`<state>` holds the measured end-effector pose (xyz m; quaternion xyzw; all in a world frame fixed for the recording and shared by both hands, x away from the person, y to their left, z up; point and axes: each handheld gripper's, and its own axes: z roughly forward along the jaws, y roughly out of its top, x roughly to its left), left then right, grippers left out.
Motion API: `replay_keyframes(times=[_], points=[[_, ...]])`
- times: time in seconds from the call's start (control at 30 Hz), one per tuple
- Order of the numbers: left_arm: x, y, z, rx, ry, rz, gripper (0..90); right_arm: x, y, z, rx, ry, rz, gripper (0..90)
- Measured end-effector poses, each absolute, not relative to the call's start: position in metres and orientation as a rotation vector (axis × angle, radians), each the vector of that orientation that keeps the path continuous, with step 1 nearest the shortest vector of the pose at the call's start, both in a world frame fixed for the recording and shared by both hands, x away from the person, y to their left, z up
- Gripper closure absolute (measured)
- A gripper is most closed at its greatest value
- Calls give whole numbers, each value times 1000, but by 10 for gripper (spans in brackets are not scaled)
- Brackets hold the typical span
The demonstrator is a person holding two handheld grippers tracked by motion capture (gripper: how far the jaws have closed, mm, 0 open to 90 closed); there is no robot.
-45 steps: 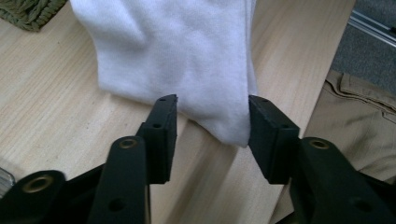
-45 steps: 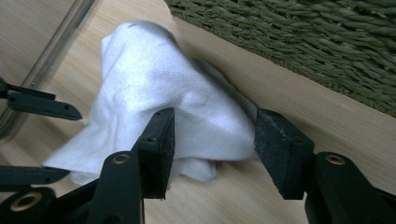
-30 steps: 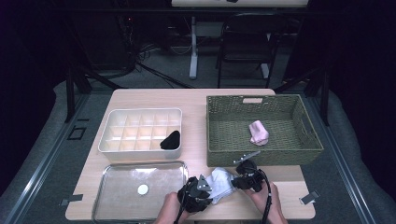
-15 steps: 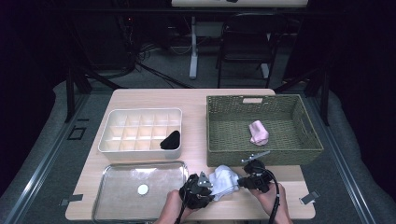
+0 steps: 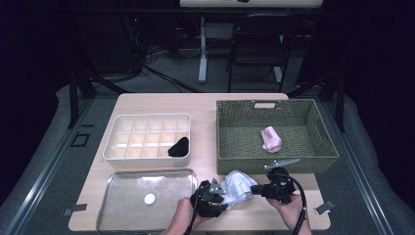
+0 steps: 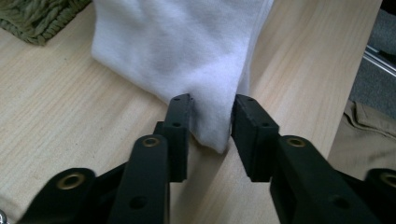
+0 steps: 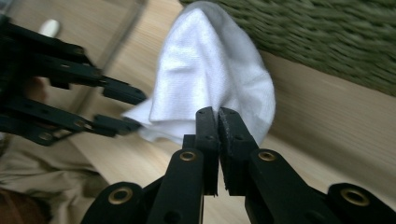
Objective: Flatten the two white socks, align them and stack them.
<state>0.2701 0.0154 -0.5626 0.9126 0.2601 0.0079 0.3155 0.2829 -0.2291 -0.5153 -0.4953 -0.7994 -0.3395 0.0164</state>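
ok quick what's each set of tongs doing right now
Left tongs: just been opening, jaws apart, white cloth hanging between them, not pinched.
Right tongs: closed, pinching the white cloth's edge.

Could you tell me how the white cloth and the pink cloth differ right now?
The white cloth is larger and hangs lifted over the table's front edge, pinched by the right gripper; the pink cloth is small and lies alone in the basket. The left gripper's jaws have just been opening around the white cloth. Both are crumpled fabric.
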Motion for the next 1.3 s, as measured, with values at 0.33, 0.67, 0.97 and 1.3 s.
replay_keyframes(times=[0.33, 0.67, 0.97, 1.3], points=[[271, 36, -541, 2404, 727, 125, 389, 283, -194, -513, -1413, -2558, -1060, 865], [275, 47, -523, 2354, 749, 249, 362, 288, -167, -526, -1280, -2636, -951, 744], [284, 44, -534, 2372, 753, 262, 585, 281, -200, -510, -1412, -2588, -1052, 509], [287, 44, -542, 2417, 761, 250, 715, 290, -185, -542, -1518, -2637, -831, 547]])
